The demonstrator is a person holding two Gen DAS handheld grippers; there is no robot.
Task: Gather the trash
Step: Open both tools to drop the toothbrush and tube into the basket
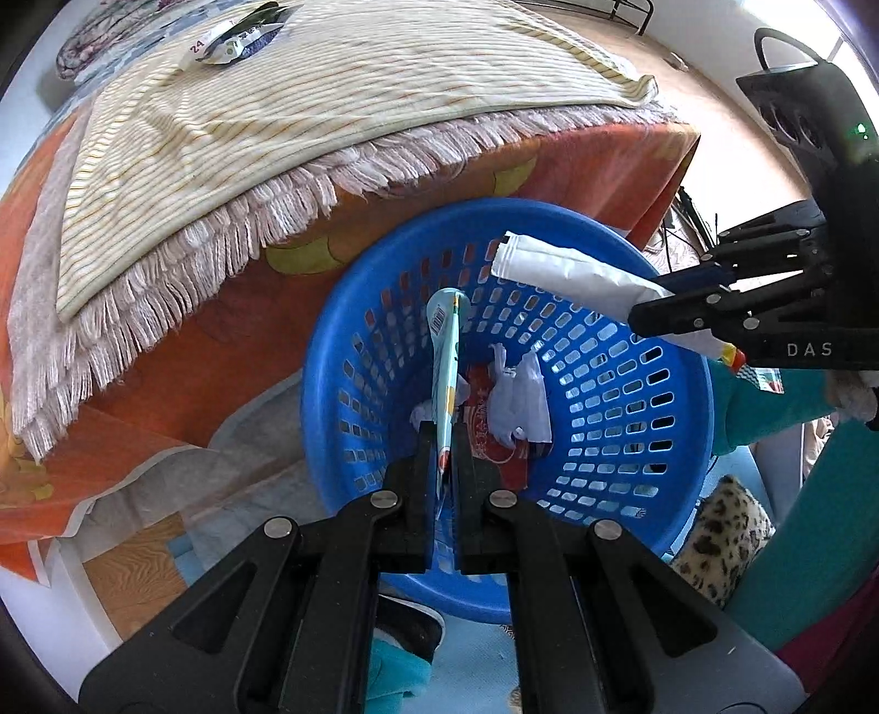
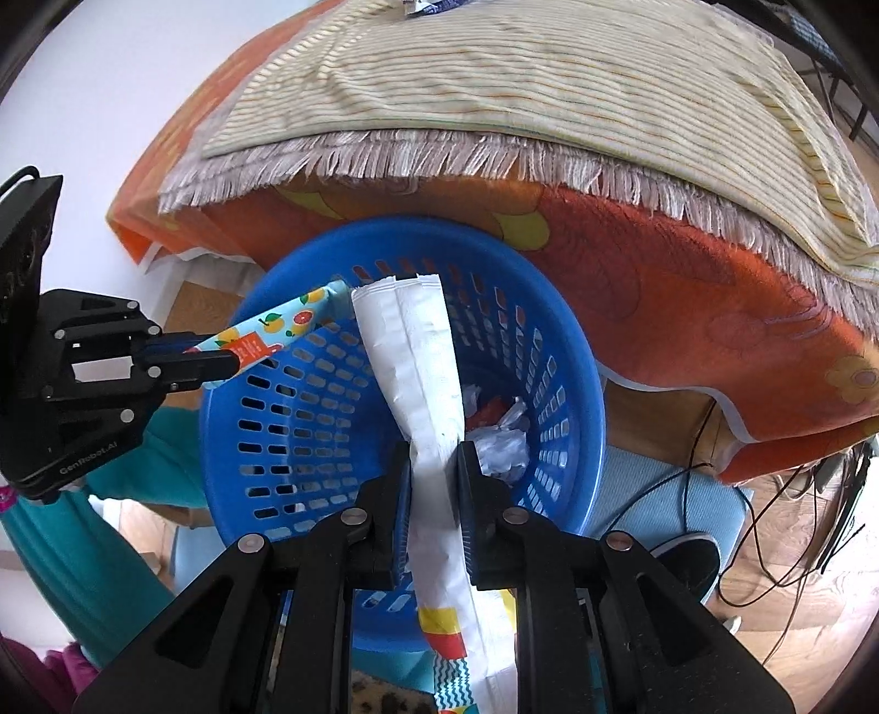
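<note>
The left gripper (image 1: 444, 439) is clamped tight on a thin light-blue wrapper (image 1: 446, 351) printed with citrus fruit, holding it edge-on over the mouth of the blue basket (image 1: 340, 351). The right gripper (image 2: 434, 456) pinches a long white packet (image 2: 417, 351) between its pads, with the jaws only narrowly apart around it; the packet's far end reaches across the basket's opening, and its near end, with yellow, red and teal print, hangs back behind the jaws. Both grippers point steeply down into the basket. At the bottom of the basket lie crumpled white plastic (image 1: 522, 401) and a red wrapper (image 1: 489, 434). The basket stands on the floor, just beside a table draped in an orange cloth (image 2: 686, 307), a fringed striped cloth (image 1: 329, 93) on top. Another packet (image 1: 236, 38) lies on the far side of that cloth.
</note>
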